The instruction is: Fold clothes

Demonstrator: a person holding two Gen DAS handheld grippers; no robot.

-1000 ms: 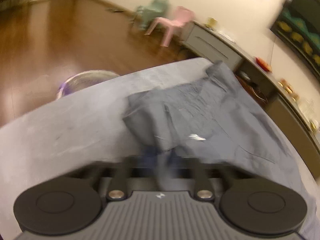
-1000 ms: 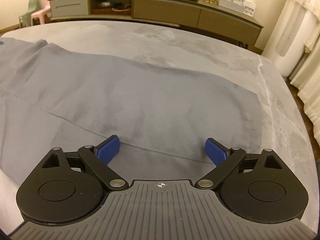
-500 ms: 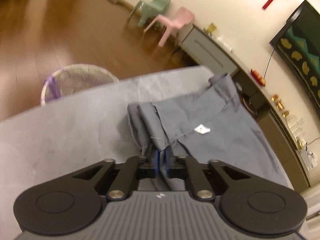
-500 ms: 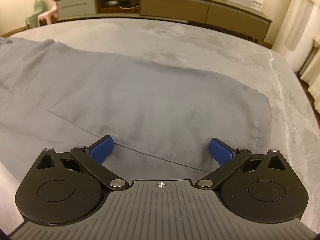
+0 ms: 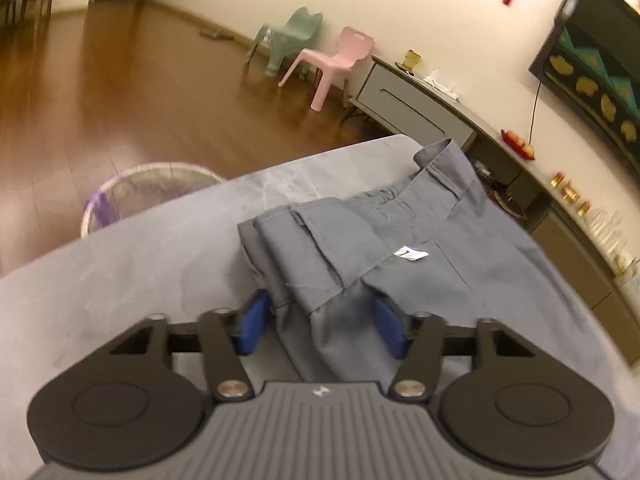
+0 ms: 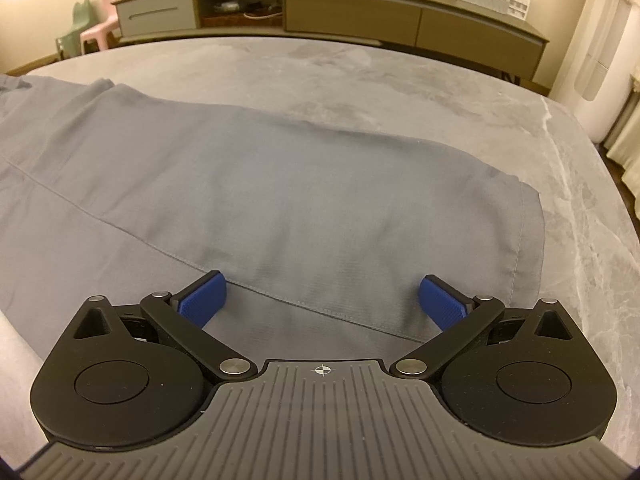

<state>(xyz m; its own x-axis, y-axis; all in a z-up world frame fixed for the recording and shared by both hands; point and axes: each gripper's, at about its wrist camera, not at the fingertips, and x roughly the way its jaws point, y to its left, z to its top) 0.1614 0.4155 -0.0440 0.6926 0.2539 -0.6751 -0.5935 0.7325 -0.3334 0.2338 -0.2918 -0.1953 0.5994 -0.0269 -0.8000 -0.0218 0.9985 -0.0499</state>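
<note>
Right, my read from the remote seat:

Garment: grey trousers [image 5: 400, 264] lie spread on the grey counter [image 5: 140, 264], waist end toward my left hand, leg hem toward my right.
Long axis: I judge it runs roughly from one hand to the other.
Left tongs [image 5: 320, 326]: blue pads stand apart with a bunched fold of the waist between them, and I see no pad pressing on it.
Right tongs [image 6: 322, 300]: spread wide above the leg [image 6: 300, 208], holding nothing; a stitched seam runs across between the pads, and the hem lies to their right.
Nearer hand: right for the hem, left for the waist.
Writing: a small white tag [image 5: 410, 253] sits inside the waistband; I cannot read it.
</note>
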